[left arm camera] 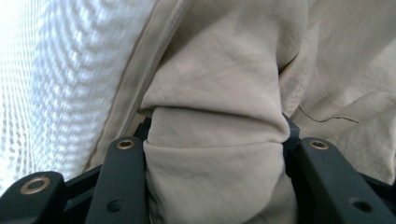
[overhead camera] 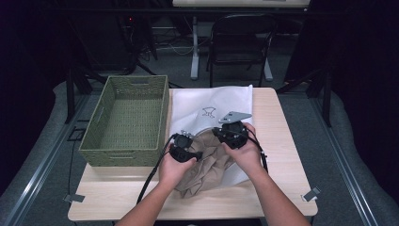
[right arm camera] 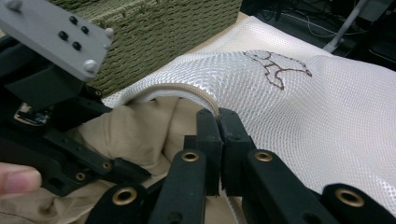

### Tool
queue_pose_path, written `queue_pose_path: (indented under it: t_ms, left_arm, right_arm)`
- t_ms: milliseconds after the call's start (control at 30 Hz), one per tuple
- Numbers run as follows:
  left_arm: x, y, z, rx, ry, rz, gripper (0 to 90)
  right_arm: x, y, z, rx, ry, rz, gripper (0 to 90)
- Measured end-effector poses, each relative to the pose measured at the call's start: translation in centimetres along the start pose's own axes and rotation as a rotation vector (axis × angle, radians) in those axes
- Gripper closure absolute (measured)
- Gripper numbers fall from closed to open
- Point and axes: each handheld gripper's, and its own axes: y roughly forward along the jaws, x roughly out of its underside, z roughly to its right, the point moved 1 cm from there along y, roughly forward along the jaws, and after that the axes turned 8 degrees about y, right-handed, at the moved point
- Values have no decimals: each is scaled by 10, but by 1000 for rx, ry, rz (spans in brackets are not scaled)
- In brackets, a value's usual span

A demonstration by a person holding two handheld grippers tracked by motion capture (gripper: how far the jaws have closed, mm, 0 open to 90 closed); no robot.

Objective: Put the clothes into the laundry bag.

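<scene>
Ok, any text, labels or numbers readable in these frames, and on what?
No readable words or numbers.
Mesh bag: a brown stitched outline emblem, a figure, not lettering.
Green basket: no label visible.
Left gripper: a small plate near the body, too blurred to read.

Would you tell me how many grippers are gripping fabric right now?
2. The left gripper is clamped on a fold of the beige garment; the right gripper pinches the zippered rim of the white mesh bag, holding it open.
</scene>
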Motion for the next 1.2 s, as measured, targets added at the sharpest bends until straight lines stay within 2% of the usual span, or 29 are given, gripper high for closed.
queue_pose_path:
  t_ms: [267,367,500,700,967,1000,1033,1133,1200]
  left_arm:
    - [-7,9,7,-43,-9,24,517]
    - [-7,13,11,-75,9,24,490]
    - [-7,11,12,-84,20,31,474]
    - [-7,2,15,-110,44,48,453]
    - [-7,-18,18,-107,58,93,457]
    - [-6,-21,19,-117,58,101,461]
    - [-5,-25,22,-145,67,100,455]
    - [-4,-31,24,-141,83,107,461]
    - [-4,-37,26,-121,81,127,464]
  right_arm:
    - [0,2,-3,-6,3,2,885]
    - [0,3,-2,-6,7,3,885]
    - [0,3,-1,-5,11,4,885]
    - [1,2,3,2,17,9,885]
    - [1,3,6,6,29,12,884]
    - [1,3,7,7,34,14,883]
    - [2,3,7,6,35,15,883]
    - [2,3,8,7,37,18,883]
    - [2,3,8,8,39,17,883]
